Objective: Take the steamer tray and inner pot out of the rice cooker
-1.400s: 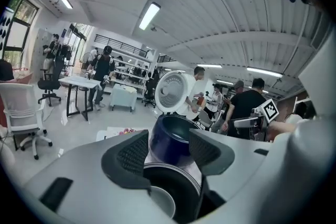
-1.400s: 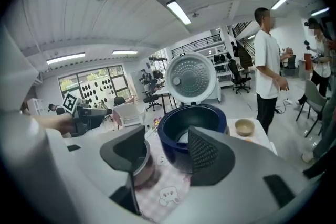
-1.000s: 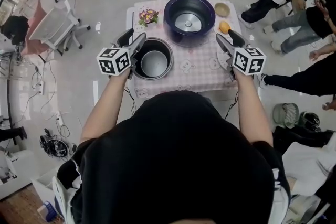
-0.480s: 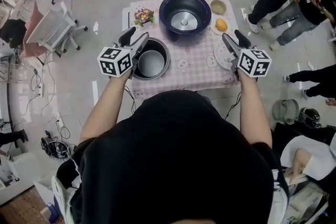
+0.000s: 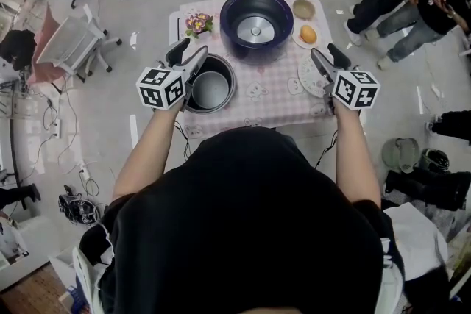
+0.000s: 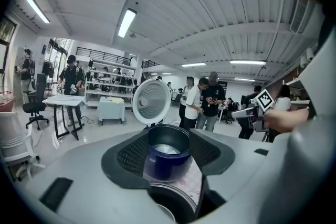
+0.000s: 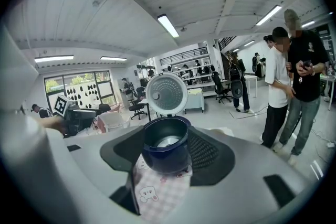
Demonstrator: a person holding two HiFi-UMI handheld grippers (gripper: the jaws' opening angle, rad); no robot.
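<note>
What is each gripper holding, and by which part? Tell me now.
Nothing is held. The left gripper and the right gripper both have their jaws apart; the rice cooker seen between them stands farther off, untouched.

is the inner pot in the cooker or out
Out. The pot stands on the table beside the cooker, whose open well shows only its bare heating plate.

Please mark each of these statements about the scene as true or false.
1. The rice cooker stands with its lid open. True.
2. The inner pot sits inside the cooker. False: it stands on the table, beside the cooker.
3. The left tongs grip the pot's rim. False: they are open and hold nothing.
4. The right tongs are open and empty. True.
</note>
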